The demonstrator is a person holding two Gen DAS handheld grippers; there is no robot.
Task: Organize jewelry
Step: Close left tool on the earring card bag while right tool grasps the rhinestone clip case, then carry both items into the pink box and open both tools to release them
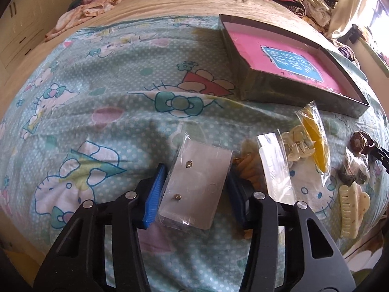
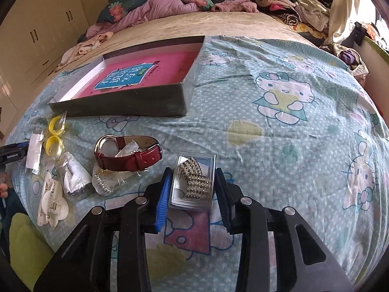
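My left tongs (image 1: pixel 194 182) clamp a clear sleeve with an earring card (image 1: pixel 194 182), both pads touching its edges, above the bed sheet (image 1: pixel 109 102). My right tongs (image 2: pixel 193 187) clamp a clear case holding a rhinestone bracelet (image 2: pixel 193 178). The open box (image 2: pixel 136 102) with the pink book sits farther back. Red-strap watch (image 2: pixel 128 155), yellow rings bag (image 2: pixel 54 133) and cream hair claw (image 1: pixel 352 209) lie loose on the sheet.

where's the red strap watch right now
In the right wrist view the red strap watch lies on the bedsheet, left of centre, in front of the open box and just left of the right tool.
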